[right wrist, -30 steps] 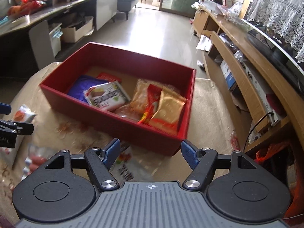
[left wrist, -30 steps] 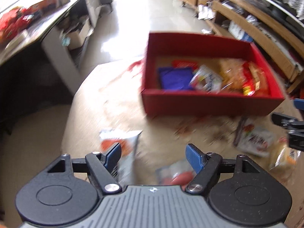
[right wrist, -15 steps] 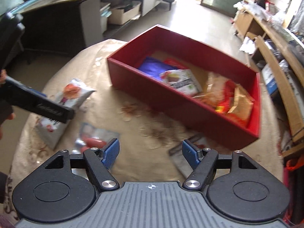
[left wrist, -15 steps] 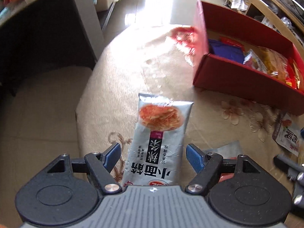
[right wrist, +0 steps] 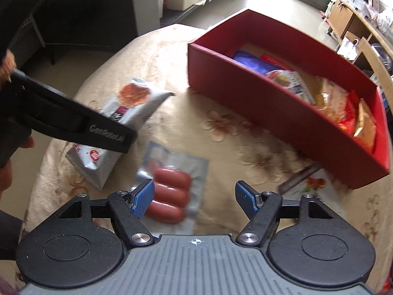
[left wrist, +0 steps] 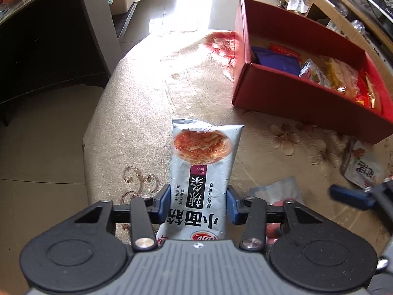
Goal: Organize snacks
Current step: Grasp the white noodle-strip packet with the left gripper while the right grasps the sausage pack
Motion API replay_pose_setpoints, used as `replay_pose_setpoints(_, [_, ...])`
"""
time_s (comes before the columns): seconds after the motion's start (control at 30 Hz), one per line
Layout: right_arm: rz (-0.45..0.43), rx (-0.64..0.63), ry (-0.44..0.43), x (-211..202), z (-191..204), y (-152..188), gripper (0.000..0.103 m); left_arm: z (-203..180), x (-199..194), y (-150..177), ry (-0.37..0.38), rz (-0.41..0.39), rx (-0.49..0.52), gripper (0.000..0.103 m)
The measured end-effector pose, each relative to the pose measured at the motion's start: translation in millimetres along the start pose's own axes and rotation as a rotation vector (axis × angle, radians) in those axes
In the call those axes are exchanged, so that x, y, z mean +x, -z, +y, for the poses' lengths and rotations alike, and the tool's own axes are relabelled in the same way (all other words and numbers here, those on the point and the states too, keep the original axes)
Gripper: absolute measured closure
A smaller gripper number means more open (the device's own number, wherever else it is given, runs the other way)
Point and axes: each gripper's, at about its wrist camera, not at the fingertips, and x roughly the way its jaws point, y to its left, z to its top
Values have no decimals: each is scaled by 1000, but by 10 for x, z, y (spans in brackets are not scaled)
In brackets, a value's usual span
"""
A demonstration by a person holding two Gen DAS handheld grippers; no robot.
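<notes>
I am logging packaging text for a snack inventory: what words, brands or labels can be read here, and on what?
"小面筋": grey snack packet, big characters, seen upside down.
"辣条": same packet, black band.
"GenRobot.AI": side of the left tongs, last letters blurred.
Packet's small print and red logo: too small to read.
White packet by the red box: blurred.

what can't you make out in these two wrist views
- Left wrist view: the silver snack packet's near end is hidden under the left gripper's body.
- Right wrist view: the packet by the red box is motion-blurred, label unreadable.
- Right wrist view: the sausage pack's near edge sits behind the right gripper.
</notes>
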Motion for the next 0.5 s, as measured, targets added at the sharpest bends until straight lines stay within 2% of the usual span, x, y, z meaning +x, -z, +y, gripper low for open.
replay_pose_setpoints(0.17, [15, 16, 17, 187, 152, -25, 25, 10, 61, -15, 5, 15, 2, 61])
replay_pose_setpoints(0.27, [1, 46, 4, 247, 140, -28, 19, 23, 83, -29, 10, 18, -4, 58])
replay_pose_setpoints(0.5, [-20, 50, -8, 185, 74, 3, 35, 61, 121, -64, 21, 29, -38, 48])
